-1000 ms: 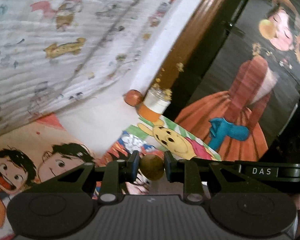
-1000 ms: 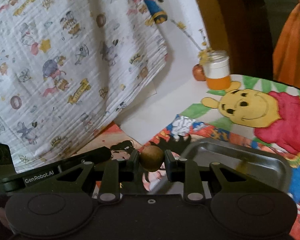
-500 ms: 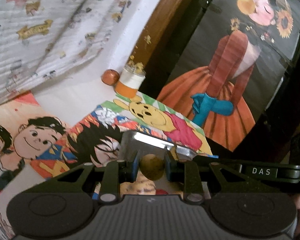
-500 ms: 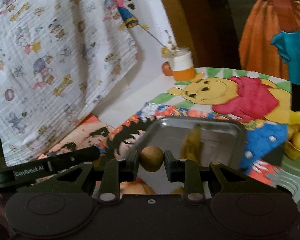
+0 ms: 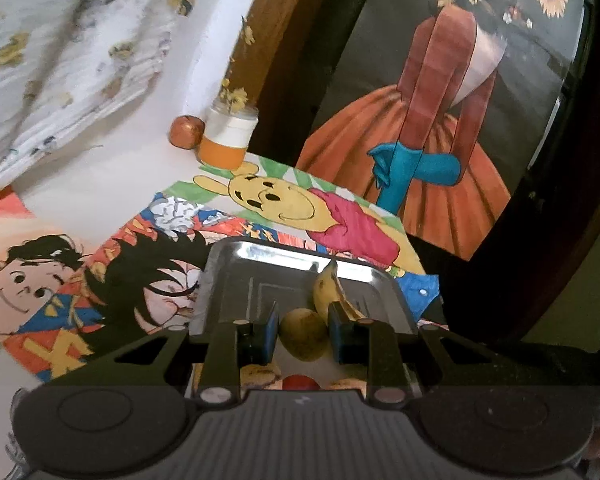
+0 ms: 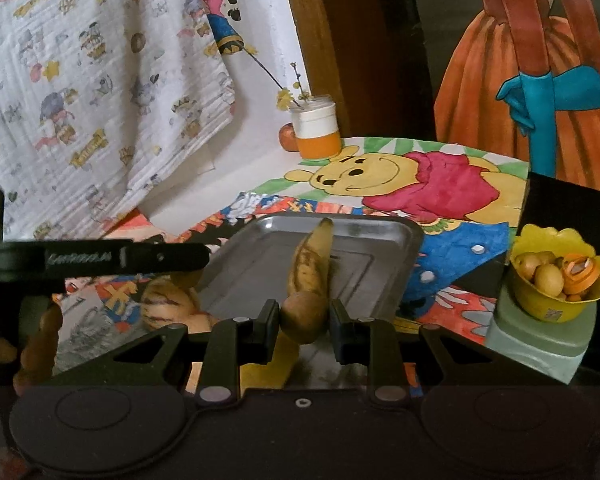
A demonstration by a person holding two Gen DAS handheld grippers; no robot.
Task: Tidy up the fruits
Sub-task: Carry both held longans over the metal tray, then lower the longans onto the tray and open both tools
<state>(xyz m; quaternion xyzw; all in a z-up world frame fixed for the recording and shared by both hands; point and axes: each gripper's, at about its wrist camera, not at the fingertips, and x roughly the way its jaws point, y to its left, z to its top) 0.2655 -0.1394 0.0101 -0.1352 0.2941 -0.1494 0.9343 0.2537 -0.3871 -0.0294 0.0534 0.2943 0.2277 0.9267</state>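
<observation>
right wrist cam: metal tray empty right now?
No. A banana already lies in the metal tray, running lengthwise from its far rim toward the camera.

A home, likely a child's room or play corner. The worktop [image 6: 228, 184] is covered with hand-coloured cartoon drawings [image 6: 416, 184]; a cartoon-print cloth [image 6: 100, 80] hangs behind it, and a painting of a figure in an orange dress [image 5: 432, 128] stands by a wooden frame [image 6: 320, 40]. A jar of dried flowers [image 6: 316, 128] and a yellow bowl of fruit [image 6: 556, 280] sit nearby.
</observation>
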